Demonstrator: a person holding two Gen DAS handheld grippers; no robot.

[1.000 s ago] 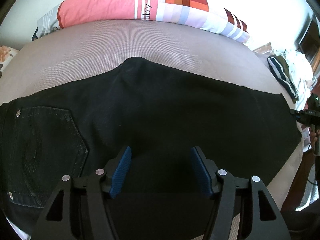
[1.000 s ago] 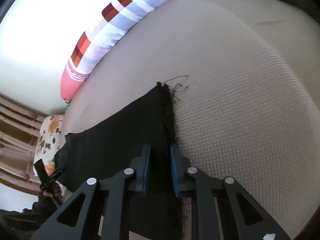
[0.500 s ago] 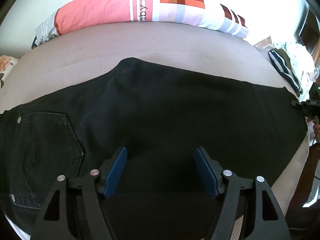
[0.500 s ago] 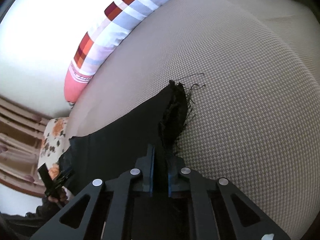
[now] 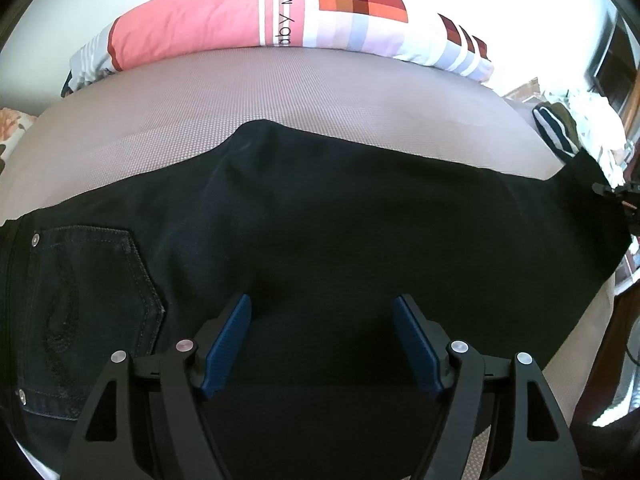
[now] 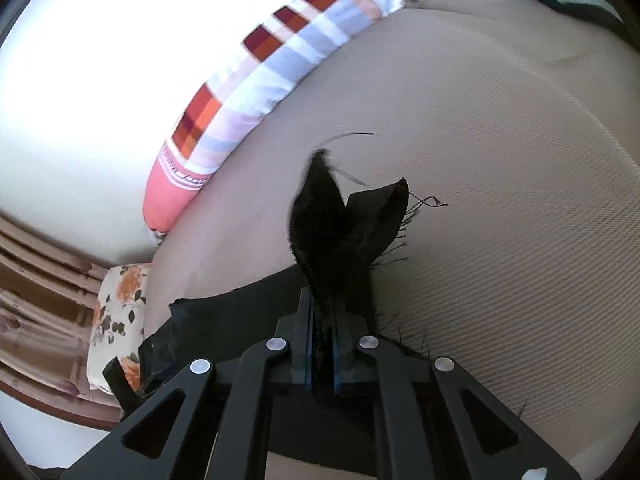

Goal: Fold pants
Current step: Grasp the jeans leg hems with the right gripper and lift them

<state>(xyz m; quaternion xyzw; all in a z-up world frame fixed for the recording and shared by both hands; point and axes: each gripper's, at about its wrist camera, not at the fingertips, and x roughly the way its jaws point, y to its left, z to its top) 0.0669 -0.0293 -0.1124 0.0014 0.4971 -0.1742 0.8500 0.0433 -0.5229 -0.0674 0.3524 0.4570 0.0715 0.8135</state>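
Black pants (image 5: 320,240) lie folded lengthwise across a beige bed, waistband and back pocket (image 5: 88,300) at the left, leg ends at the right. My left gripper (image 5: 322,340) is open and empty, hovering over the middle of the pants. My right gripper (image 6: 323,344) is shut on the frayed leg hem (image 6: 340,224) and holds it lifted off the bed, the hem sticking up between the jaws. The right gripper also shows at the far right edge of the left wrist view (image 5: 622,194).
A long pink, white and checked pillow (image 5: 280,20) lies along the bed's far edge. A pile of striped and white clothes (image 5: 576,132) sits at the far right. A floral cushion (image 6: 116,320) lies by the headboard. Bare mattress (image 6: 500,200) spreads beyond the hem.
My right gripper closed fully on the leg hem and lifted it off the bed. My left gripper stayed open and drew back slightly over the pants.
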